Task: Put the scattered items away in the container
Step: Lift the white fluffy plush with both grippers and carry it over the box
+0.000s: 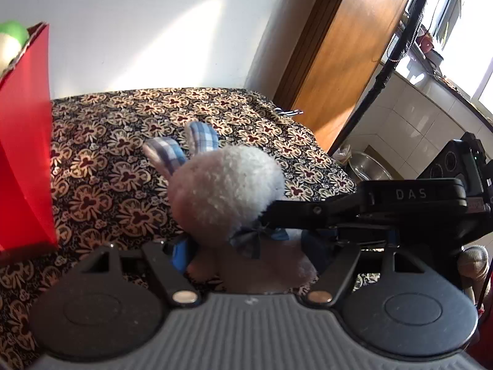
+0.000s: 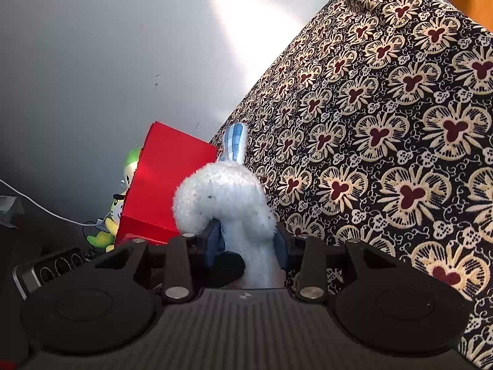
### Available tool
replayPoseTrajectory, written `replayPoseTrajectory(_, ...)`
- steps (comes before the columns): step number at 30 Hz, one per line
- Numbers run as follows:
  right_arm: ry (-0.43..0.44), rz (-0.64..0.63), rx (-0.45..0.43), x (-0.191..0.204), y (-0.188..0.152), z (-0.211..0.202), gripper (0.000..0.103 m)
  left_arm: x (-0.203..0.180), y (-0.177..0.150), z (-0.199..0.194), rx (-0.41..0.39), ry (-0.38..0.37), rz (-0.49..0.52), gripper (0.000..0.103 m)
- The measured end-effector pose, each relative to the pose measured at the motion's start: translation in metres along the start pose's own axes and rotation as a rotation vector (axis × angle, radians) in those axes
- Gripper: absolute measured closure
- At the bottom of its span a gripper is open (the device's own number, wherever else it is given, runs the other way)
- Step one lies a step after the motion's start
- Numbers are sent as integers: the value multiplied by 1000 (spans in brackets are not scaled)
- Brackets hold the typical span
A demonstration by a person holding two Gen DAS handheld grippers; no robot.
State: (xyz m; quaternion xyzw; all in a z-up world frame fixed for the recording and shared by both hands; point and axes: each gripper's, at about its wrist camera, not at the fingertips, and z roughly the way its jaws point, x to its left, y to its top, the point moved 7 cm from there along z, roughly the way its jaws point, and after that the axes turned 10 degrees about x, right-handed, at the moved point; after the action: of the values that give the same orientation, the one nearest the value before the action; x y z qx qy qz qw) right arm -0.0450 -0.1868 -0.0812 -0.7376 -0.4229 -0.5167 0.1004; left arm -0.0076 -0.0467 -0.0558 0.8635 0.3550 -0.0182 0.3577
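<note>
In the left wrist view a fluffy white plush rabbit with blue plaid ears and a dark bow at its neck [image 1: 228, 191] fills the centre of the frame. The left gripper [image 1: 246, 246] is closed on the toy's body, its blue pads [image 1: 178, 254] pressed in from both sides low in the picture. From the right edge the right gripper [image 1: 354, 215], a black arm lettered "DAS", reaches across and meets the toy at the neck, just by the bow.

In the right wrist view the right gripper [image 2: 245, 240] is likewise closed on the plush rabbit [image 2: 225, 197], pinching the narrow white part beneath the round head, one plaid ear standing above at mid-frame.

The toy hangs over a surface draped in a dark cloth printed with cream and maroon flowers [image 1: 129, 154]; whether it is a desk or a bed cannot be told. At the left edge of the left view stands a red, smooth-sided box-like container [image 1: 24, 141], well apart from the toy. A green and white plush figure [image 1: 12, 35] shows at its top rim in the upper left. In the right view the red container [image 2: 160, 185] sits left of centre, directly behind the toy. The green and white figure [image 2: 129, 166] peeks out to the left of it.
</note>
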Motion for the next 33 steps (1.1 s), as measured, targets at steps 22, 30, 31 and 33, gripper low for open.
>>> replayPoseTrajectory(22, 394, -326, 104, 192, -4, 82, 62, 52, -2, -209, -417, 346, 66, 29)
replayPoseTrajectory(30, 378, -309, 104, 225, 13, 138, 62, 117, 22, -233, -384, 428, 25, 29)
replayPoseTrajectory(31, 366, -303, 102, 226, 16, 144, 62, 125, 26, -232, -375, 438, 26, 29)
replayPoseTrajectory(33, 333, -300, 96, 227, 21, 157, 63, 140, 33, -228, -350, 455, 26, 29)
